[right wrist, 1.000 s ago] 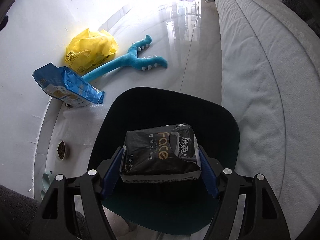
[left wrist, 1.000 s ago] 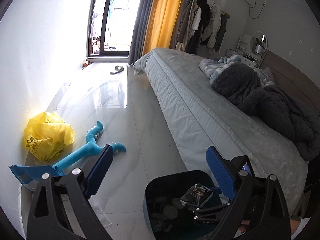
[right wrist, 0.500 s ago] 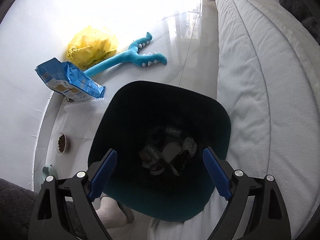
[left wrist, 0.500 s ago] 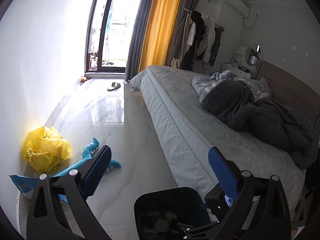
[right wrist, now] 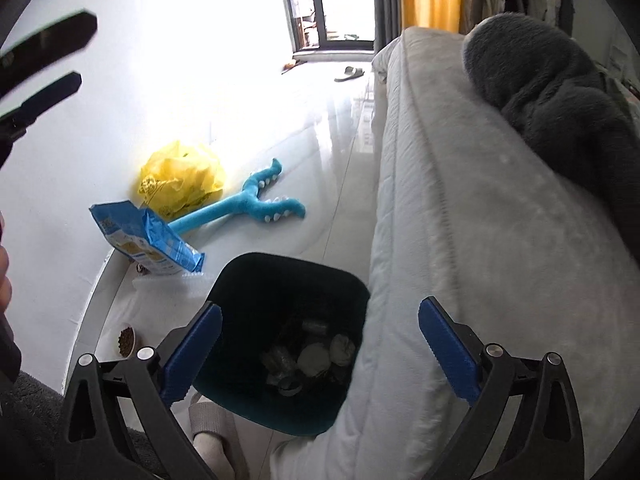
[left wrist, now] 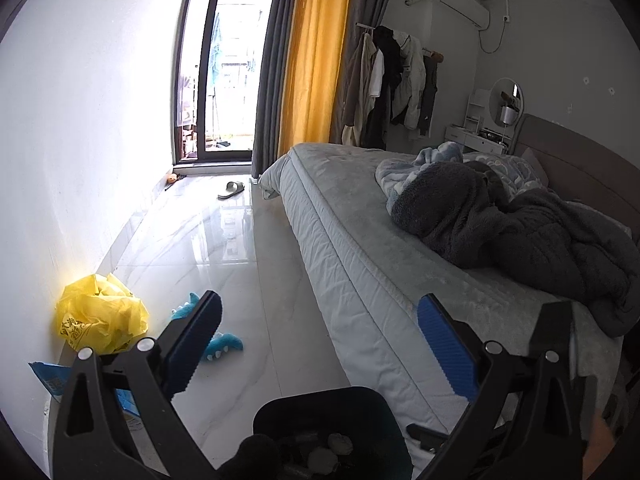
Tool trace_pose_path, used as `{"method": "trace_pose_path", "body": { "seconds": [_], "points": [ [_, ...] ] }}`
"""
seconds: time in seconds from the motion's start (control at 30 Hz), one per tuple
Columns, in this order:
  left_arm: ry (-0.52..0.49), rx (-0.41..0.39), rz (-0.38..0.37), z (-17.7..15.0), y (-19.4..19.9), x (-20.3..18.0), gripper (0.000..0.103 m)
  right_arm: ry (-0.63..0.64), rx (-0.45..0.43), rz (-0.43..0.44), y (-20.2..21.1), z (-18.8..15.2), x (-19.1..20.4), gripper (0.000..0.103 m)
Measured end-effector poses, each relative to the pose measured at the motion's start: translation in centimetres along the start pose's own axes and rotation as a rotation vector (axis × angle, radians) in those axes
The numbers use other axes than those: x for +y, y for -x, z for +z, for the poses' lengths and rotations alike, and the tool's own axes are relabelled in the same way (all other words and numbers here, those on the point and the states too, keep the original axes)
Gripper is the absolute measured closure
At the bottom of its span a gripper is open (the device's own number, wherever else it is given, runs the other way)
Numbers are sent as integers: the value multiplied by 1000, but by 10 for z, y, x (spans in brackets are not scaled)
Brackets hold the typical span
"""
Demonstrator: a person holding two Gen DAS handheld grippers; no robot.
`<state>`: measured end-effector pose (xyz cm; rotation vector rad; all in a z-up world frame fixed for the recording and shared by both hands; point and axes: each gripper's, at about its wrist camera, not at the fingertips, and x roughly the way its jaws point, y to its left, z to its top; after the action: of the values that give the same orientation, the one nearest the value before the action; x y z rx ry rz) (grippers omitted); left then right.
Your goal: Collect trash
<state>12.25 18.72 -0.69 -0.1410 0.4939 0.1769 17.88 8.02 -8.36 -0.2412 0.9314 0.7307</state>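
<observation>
Your right gripper (right wrist: 318,344) hangs above the bin (right wrist: 256,280), its blue fingers (right wrist: 192,352) spread wide with nothing between them. The bin stands on the floor (right wrist: 336,184), tight against the bed (right wrist: 460,208) at its 3 o'clock side. Crumpled trash (right wrist: 316,358) lies in the bottom of it.

Your left gripper (left wrist: 318,344) is also spread apart and empty, pointing across the room toward the window (left wrist: 224,72). In its view the bin (left wrist: 320,400) sits at 6 o'clock, just below the fingers.

On the floor by the wall, a blue bag (right wrist: 148,240) lies at the bin's 10 o'clock, near its rim. Behind that is a yellow bag (right wrist: 180,178), and a blue toy (right wrist: 248,204) stretches from the blue bag out toward 1 o'clock. A small bowl (right wrist: 127,340) of brown pellets rests at the bin's 8 o'clock. A slipper (right wrist: 349,74) lies far off at 12 o'clock near the window. A dark blanket (right wrist: 552,96) is heaped on the bed.
</observation>
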Motion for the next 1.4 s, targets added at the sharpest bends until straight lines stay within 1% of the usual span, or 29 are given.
{"method": "trace_pose_path", "body": {
  "seconds": [0.1,0.2,0.27,0.33,0.4,0.5,0.57,0.67,0.77,0.93,1.03,1.17,1.23,1.3,1.4],
  "points": [
    [-27,-13,14,-1,2,-15,3,-21,-69,-51,27,0,-20,3],
    [-39,-25,9,-4,9,-29,3,-48,-165,-121,64,-4,-41,3],
    [-33,-26,10,-10,15,-36,3,-57,-235,-187,93,-12,-53,3],
    [-27,-23,-7,-15,23,-43,3,-80,-286,-229,119,-22,-65,3],
    [-37,-21,-30,-18,31,-54,3,-109,-321,-262,144,-32,-77,3],
    [-79,-29,-51,-20,45,-74,3,-138,-360,-288,177,-45,-87,3],
    [-104,-28,-55,-21,54,-85,3,-134,-390,-311,200,-54,-91,3],
    [-118,-10,-81,-25,65,-97,3,-131,-423,-345,229,-70,-95,3],
    [-121,14,-101,-33,75,-105,3,-154,-451,-348,253,-91,-102,3],
    [-128,44,-99,-46,88,-109,3,-247,-467,-376,282,-130,-116,3],
    [-152,55,-97,-56,96,-114,3,-268,-471,-389,297,-151,-118,3],
    [-144,66,-81,-68,99,-112,3,-282,-472,-345,299,-169,-119,3],
    [-148,59,-69,-69,104,-111,3,-282,-485,-310,299,-176,-118,3],
    [-138,52,-60,-70,106,-105,3,-284,-482,-282,296,-175,-119,3],
    [-119,64,-39,-72,105,-100,3,-267,-468,-240,291,-172,-117,3]
  ]
}}
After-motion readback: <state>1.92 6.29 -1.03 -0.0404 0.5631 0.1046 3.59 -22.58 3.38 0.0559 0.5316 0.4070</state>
